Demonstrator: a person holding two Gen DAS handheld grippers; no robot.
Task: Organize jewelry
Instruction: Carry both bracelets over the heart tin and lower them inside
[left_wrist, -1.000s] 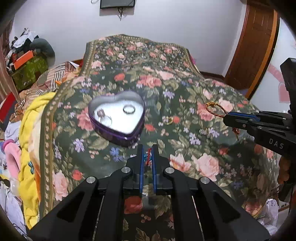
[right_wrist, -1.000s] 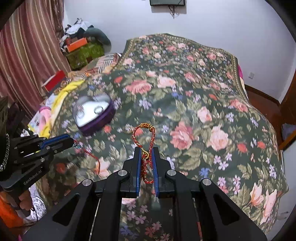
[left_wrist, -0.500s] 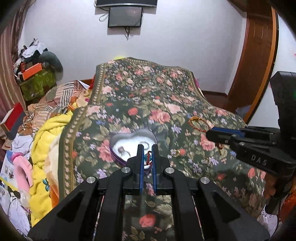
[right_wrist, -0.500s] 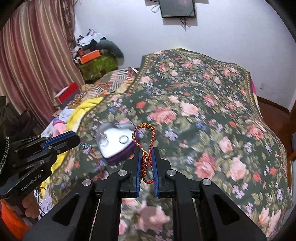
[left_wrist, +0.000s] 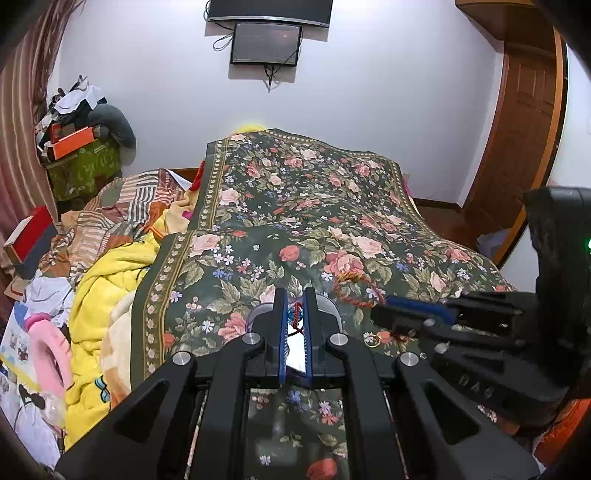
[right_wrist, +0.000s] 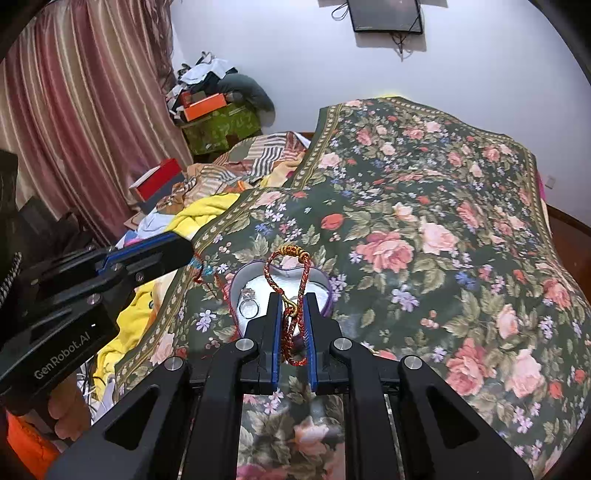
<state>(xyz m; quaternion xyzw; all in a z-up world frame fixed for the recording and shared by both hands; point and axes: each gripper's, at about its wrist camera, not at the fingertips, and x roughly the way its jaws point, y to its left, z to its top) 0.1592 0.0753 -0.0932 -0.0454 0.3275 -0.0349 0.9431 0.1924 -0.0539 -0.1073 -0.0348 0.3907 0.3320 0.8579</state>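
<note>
A: Bedroom scene, floral bedspread on the bed, pink striped curtain on the left, dark screen on the white wall, wooden door at the right.

B: Task items?

A: Heart-shaped tin, purple wall, open, silver inside, sitting on the bedspread. Ring with a stone lies in it. Gold ring lies loose on the bedspread just beside the tin.

B: Right gripper?

A: Right gripper has its jaws clamped on a red-gold braided bracelet; loop sticks up past the fingertips, above the tin, gold clasp right between the jaws.

B: Left?

A: Left gripper jaws pinched together on a red cord bracelet with a blue-green knot. Mostly hides the tin in its own view. In the right wrist view the cord dangles from its tip, to the left of the tin.

B: Person?

A: Part of a hand under the left gripper body, orange sleeve below it.
</note>
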